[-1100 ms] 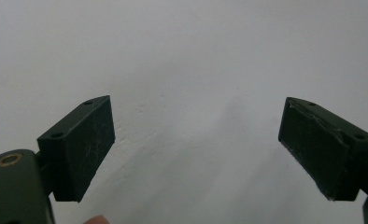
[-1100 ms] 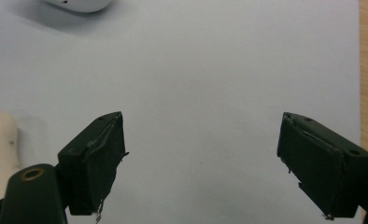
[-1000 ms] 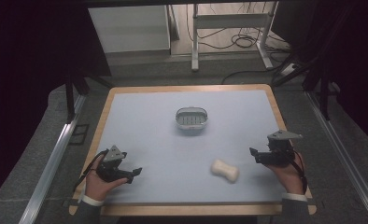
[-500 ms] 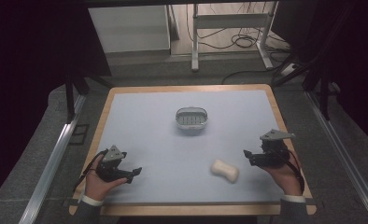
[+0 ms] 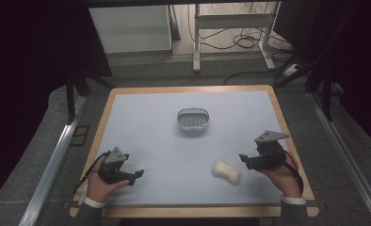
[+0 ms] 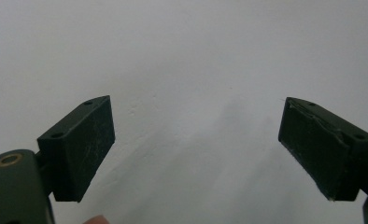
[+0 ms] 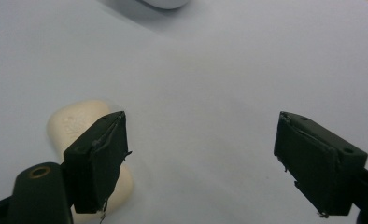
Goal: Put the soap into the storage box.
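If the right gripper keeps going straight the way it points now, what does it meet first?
Probably bare table top: between the open right gripper jaws lies only mat. The soap bar sits off by one jaw, so it might clip that.

A pale blue table (wood-edged) carries a grey dish; a cream soap bar lies nearer the person.
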`<state>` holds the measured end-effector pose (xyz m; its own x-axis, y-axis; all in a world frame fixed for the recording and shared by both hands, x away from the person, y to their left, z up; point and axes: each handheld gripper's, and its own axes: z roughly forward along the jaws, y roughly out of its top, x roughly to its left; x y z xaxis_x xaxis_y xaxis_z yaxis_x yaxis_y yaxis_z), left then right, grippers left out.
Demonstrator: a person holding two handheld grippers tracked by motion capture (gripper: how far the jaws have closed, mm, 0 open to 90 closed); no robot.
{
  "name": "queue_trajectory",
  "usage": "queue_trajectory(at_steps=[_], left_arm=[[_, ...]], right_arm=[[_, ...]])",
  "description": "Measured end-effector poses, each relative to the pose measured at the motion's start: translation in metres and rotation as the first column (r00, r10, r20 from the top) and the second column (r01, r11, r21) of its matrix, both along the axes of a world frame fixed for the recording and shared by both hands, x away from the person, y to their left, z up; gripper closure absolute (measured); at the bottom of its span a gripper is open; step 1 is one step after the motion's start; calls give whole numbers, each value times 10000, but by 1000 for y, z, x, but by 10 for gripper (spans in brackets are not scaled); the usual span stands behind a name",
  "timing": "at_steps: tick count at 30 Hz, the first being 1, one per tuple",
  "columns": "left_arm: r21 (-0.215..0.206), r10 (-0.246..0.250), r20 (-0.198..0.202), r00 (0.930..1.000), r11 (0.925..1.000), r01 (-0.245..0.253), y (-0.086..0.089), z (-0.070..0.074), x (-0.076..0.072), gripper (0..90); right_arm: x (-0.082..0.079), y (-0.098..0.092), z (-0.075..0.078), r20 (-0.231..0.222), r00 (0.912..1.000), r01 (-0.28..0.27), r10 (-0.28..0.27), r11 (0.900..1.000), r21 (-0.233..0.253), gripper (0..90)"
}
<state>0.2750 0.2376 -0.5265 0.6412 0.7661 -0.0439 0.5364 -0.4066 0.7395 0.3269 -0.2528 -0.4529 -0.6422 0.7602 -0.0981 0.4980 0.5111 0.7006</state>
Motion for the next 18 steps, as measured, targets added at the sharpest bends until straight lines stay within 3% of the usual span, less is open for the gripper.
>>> queue_trajectory(at_steps=[10,18], left_arm=[[-35,-15,3,10000,10000,15,1,1,-1,112],[-227,-33,45,10000,9997,34,3,3,-2,112]], right_arm=[[0,20,-7,-660,9960,-637,610,9972,-392,180],[-3,41,-8,-1228,9859,-1264,1140,9870,-989,206]])
